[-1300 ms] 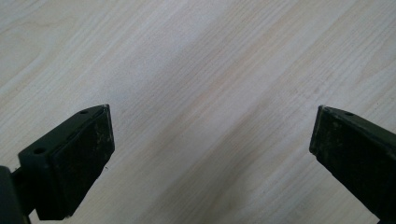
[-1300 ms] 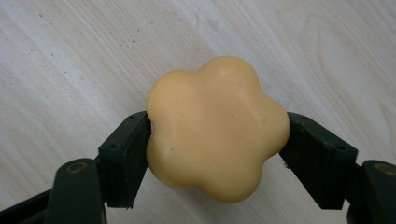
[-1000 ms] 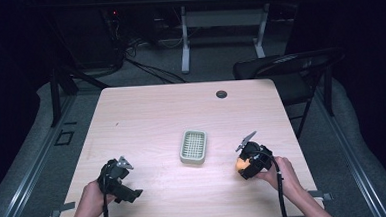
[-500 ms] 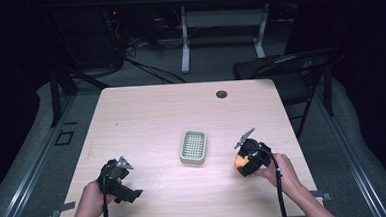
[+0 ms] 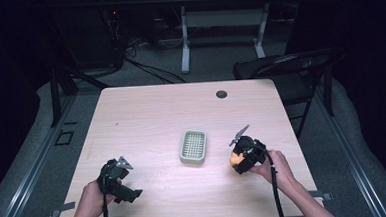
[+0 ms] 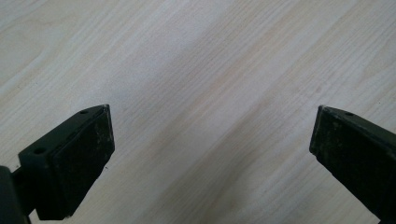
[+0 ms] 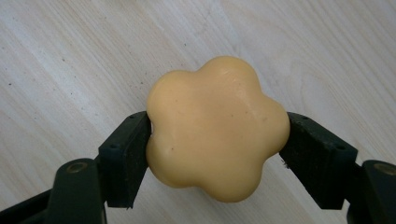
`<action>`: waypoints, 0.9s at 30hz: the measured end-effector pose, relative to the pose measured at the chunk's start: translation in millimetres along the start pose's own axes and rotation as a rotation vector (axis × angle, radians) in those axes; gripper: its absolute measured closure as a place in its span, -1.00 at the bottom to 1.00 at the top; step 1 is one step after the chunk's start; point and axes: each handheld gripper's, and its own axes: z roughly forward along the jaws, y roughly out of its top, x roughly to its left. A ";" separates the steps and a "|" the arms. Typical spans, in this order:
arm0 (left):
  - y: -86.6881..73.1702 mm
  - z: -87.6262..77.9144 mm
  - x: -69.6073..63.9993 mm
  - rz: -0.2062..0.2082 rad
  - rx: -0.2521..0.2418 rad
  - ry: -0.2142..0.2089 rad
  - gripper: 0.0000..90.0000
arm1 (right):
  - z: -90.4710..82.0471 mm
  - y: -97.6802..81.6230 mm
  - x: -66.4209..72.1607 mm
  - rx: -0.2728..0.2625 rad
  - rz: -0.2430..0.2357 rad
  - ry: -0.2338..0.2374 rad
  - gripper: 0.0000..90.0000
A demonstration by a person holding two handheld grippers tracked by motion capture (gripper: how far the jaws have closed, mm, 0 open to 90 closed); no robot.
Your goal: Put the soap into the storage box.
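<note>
Your right tool (image 7: 217,135) grips the soap (image 7: 217,128) just above the table (image 5: 146,116), right of the dish (image 5: 193,146). Next, carry it over and release (left tool (image 6: 212,154) idles wide).

Black grippers (image 5: 118,176), trailing black cables

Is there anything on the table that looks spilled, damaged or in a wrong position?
Nothing stands out. The right gripper holds the yellow flower-shaped soap squarely between its jaws, intact, over the table. The green soap dish sits flat and empty at the middle. The left gripper is open over bare wood.
</note>
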 end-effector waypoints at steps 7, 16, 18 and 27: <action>-0.3 -0.1 0.3 -0.001 -0.002 0.000 -1.00 | -1.4 7.4 1.1 -0.011 -0.008 0.008 -0.42; -0.2 -0.3 0.4 -0.001 -0.001 0.001 -1.00 | -2.2 14.1 2.3 -0.034 -0.002 0.020 -0.42; -0.1 -0.2 0.2 -0.002 -0.001 0.000 -1.00 | -3.4 16.2 2.0 -0.026 -0.012 0.017 -0.42; -0.2 -0.1 0.1 -0.002 0.001 0.002 -1.00 | -5.4 27.2 4.1 -0.037 -0.029 0.025 -0.42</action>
